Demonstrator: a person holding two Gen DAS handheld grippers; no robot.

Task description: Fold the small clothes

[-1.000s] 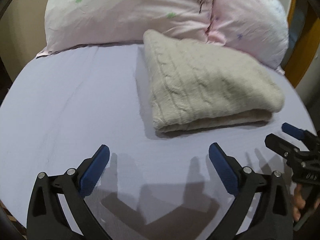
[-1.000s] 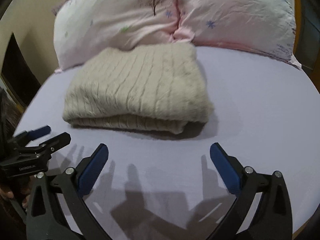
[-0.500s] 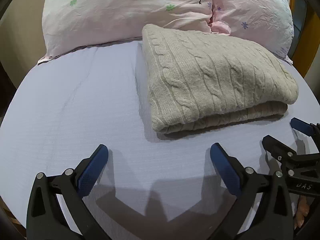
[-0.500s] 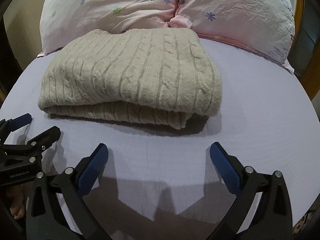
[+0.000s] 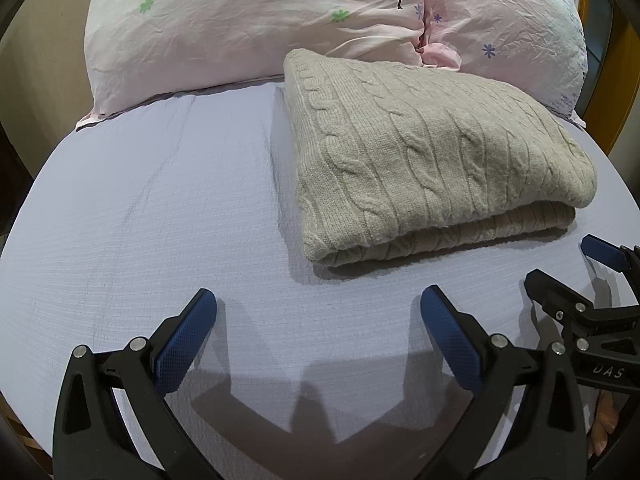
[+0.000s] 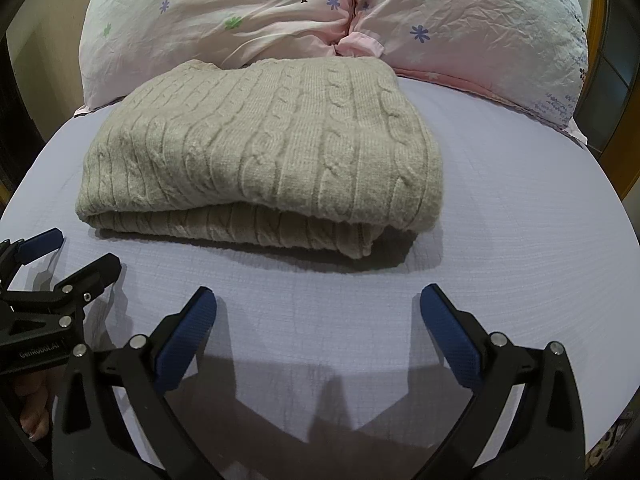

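Left wrist view: the folded sweater (image 5: 420, 160) lies ahead and right of the left gripper (image 5: 318, 316), long axis running away toward the pillows (image 5: 248, 28); jaws spread wide, empty, low over the sheet (image 5: 140, 208).

Right wrist view: the sweater lies ahead-left of the right gripper (image 6: 318, 316), equally near, likewise agape and empty.

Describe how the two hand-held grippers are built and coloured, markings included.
Both match: the left hand-held gripper and right hand-held gripper have matte black angular fingers with silver rivets, tipped with blue textured pads. The left body reads "GenRobot.AI" in white; the right shows "DAS". No cables visible. Bare fingertips show; no sleeves.
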